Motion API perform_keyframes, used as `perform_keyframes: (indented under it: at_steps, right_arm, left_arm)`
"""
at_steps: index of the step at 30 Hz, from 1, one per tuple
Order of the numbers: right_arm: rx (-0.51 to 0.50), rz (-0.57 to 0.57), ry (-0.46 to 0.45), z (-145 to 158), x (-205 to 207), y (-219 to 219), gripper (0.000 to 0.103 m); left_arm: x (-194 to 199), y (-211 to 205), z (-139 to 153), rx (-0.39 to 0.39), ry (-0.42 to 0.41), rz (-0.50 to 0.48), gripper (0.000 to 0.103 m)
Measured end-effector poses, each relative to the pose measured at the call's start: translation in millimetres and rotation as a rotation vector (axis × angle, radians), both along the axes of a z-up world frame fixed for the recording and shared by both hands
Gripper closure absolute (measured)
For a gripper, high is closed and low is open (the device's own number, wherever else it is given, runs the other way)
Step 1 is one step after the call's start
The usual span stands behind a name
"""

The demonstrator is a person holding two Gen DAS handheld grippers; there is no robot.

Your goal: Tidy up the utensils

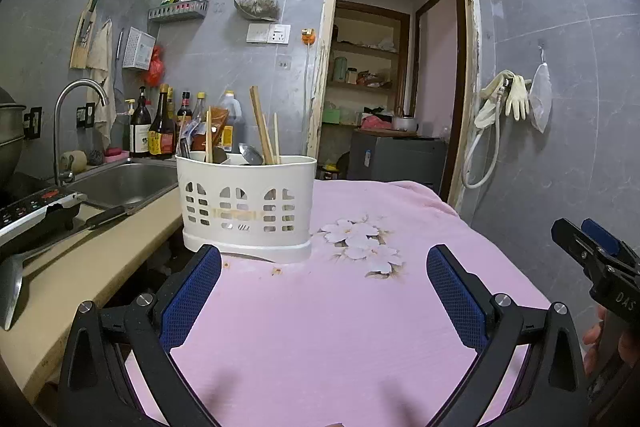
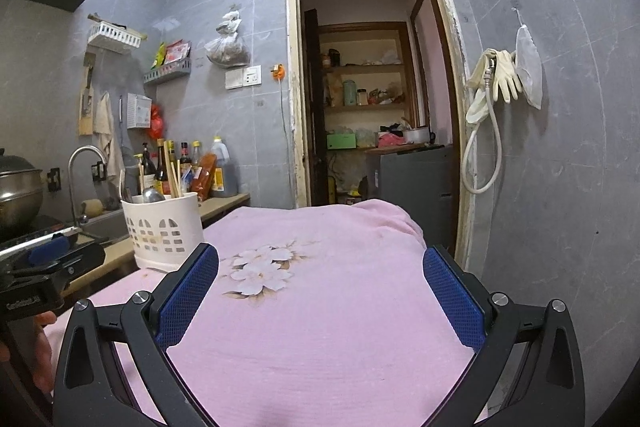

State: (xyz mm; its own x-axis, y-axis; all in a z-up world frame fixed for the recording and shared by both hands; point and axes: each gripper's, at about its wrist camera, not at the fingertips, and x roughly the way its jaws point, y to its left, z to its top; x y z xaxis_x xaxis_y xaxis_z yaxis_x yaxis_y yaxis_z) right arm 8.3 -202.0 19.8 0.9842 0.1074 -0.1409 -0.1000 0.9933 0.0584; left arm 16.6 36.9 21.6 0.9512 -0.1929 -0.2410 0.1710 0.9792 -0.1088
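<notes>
A white slotted utensil caddy (image 1: 246,205) stands on the pink flowered cloth (image 1: 320,327) at the table's far left edge. It holds wooden chopsticks (image 1: 262,125) and metal spoons (image 1: 251,154). My left gripper (image 1: 324,267) is open and empty, just in front of the caddy. My right gripper (image 2: 320,269) is open and empty, over the cloth (image 2: 320,307) to the right of the caddy (image 2: 162,227). The right gripper also shows at the right edge of the left wrist view (image 1: 596,255).
A counter (image 1: 80,267) with a steel sink (image 1: 120,183), a tap (image 1: 76,107), sauce bottles (image 1: 160,123) and an induction cooker (image 1: 36,207) lies left of the table. A doorway (image 1: 392,87) opens behind. A hose and gloves (image 1: 504,107) hang on the right wall.
</notes>
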Motion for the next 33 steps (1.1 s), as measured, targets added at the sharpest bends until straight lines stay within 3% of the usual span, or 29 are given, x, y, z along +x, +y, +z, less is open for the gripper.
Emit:
perform_keyframes:
  at_steps: [33]
  right_arm:
    - [-0.001, -0.003, 0.013, -2.8, 0.6, -0.7, 0.0]
  left_arm:
    - [-0.8, 4.5, -2.2, -0.003, 0.009, -0.001, 0.002]
